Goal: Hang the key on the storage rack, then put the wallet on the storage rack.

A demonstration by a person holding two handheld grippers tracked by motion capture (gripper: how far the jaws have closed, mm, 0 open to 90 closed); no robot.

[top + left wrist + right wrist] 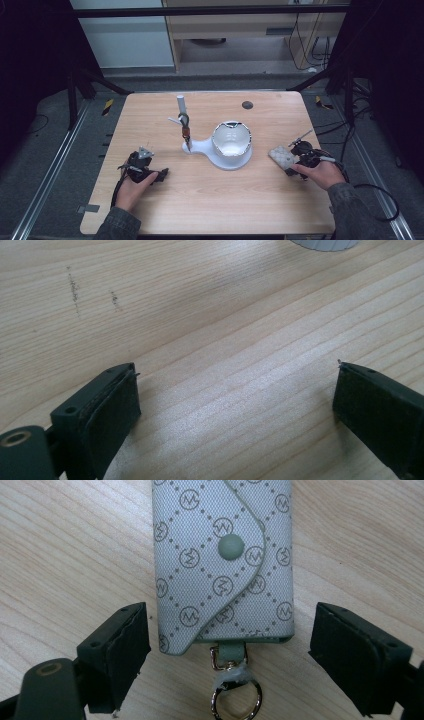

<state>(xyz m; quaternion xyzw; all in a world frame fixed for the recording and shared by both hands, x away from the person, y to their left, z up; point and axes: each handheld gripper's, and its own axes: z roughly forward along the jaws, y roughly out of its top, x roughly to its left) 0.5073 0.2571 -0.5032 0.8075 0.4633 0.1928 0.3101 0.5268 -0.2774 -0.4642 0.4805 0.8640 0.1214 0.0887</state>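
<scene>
A grey-green monogram key case (225, 565) with a snap button and a metal ring (236, 700) lies flat on the wooden table (210, 200), at the right (281, 156). My right gripper (230, 615) is open, one jaw on each side of the case's ring end, with a gap between each pad and the case; in the high view a hand holds it (292, 162) down at the case. My left gripper (237, 370) is open over bare wood with nothing between its jaws, resting at the table's left (161, 175).
A white stand (200, 147) sits mid-table, with a white bowl (231, 140) on its base and an upright post (181, 105). A small dark and orange item (186, 131) hangs from the post. A black round spot (247, 105) marks the far side.
</scene>
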